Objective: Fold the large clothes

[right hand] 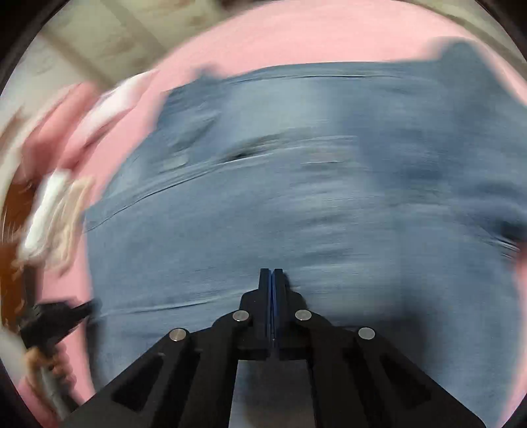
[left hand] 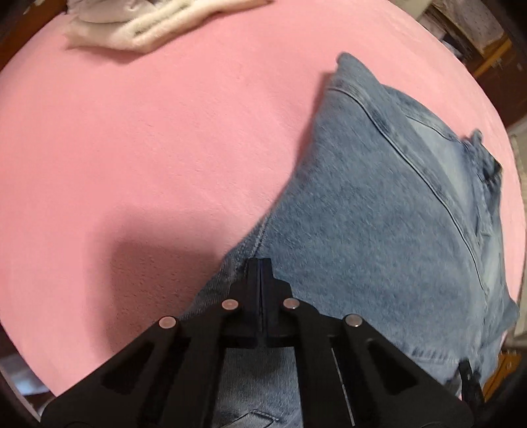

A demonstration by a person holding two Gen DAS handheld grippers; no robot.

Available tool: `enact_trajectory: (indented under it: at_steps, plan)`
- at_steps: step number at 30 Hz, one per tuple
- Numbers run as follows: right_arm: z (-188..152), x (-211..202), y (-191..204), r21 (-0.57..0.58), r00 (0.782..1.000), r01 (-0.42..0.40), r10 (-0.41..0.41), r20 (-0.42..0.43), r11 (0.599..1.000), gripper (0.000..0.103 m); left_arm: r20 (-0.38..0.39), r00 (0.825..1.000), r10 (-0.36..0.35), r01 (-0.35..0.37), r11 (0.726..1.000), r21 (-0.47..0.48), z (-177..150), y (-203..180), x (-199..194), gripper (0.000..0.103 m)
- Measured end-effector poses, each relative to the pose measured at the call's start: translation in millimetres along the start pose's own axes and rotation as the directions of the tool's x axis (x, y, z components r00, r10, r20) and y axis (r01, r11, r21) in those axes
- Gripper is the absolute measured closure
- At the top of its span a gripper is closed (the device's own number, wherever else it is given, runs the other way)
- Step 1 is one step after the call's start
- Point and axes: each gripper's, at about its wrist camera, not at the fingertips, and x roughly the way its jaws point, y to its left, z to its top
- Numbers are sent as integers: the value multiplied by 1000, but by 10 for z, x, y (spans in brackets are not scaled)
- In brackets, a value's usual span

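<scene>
A pair of blue denim jeans (left hand: 378, 210) lies on a pink bed sheet (left hand: 148, 148). My left gripper (left hand: 260, 263) is shut on the jeans at their left edge, denim passing under the fingers. In the right wrist view the jeans (right hand: 296, 184) fill most of the frame, blurred by motion. My right gripper (right hand: 272, 273) has its jaws together over the denim, with a thin blue strip between them. The left gripper (right hand: 56, 321) shows at the jeans' left edge in that view.
Folded white cloths (left hand: 138, 26) lie at the far edge of the bed, also showing blurred in the right wrist view (right hand: 49, 210). Wooden furniture and shelves (left hand: 487, 42) stand past the bed's right side. Pink sheet surrounds the jeans.
</scene>
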Motion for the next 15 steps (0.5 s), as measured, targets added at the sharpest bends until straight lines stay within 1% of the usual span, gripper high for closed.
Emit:
enact_trajectory:
  at_steps: [1, 2, 3, 4, 5, 6, 7, 9, 10, 11, 12, 13, 14, 15]
  plan:
    - [6, -24, 5, -15, 1000, 12, -12, -3, 1000, 103, 4, 1000, 30, -30, 1000, 3, 14, -69, -38, 102]
    - [11, -39, 76, -37, 999, 44, -44, 4, 998, 103, 13, 997, 71, -72, 997, 26, -3, -137, -85, 102]
    - [14, -53, 155, -54, 996, 90, -90, 12, 994, 103, 25, 993, 115, -116, 991, 64, -26, -226, -139, 102]
    - [17, -68, 267, -63, 990, 138, -136, 23, 988, 103, 54, 987, 149, -155, 980, 123, -62, -352, -223, 102]
    - [16, -100, 379, -63, 990, 135, -133, 45, 989, 103, 71, 988, 139, -149, 975, 163, -54, -426, -287, 102]
    - [11, -165, 506, -61, 995, 79, -75, 65, 995, 103, 84, 993, 84, -100, 970, 221, -94, -546, -373, 102]
    - [33, -194, 670, -63, 997, -5, 9, 71, 998, 102, 78, 997, 19, -40, 962, 270, -126, -646, -429, 102]
    - [78, -112, 903, -76, 990, -137, 139, 28, 988, 102, 32, 996, -83, 66, 933, 353, -157, -887, -461, 102]
    - [97, -7, 1057, -77, 979, -203, 204, -7, 976, 102, 7, 993, -116, 103, 911, 399, -144, -1035, -450, 102]
    - [136, 142, 1207, -62, 970, -244, 243, -33, 968, 102, 4, 993, -122, 107, 890, 444, -139, -1221, -441, 102]
    - [170, 310, 1333, -28, 954, -295, 292, -69, 955, 102, 18, 995, -97, 76, 871, 485, -134, -1328, -405, 102]
    - [188, 445, 1417, -9, 940, -329, 326, -100, 944, 102, 26, 997, -77, 54, 862, 503, -152, -1344, -400, 102]
    - [225, 625, 1508, 0, 930, -345, 341, -139, 939, 102, 31, 998, -57, 33, 855, 517, -83, -1347, -338, 102]
    - [263, 750, 1571, -15, 936, -323, 317, -154, 946, 102, 30, 998, -50, 28, 858, 513, 25, -1417, -201, 102]
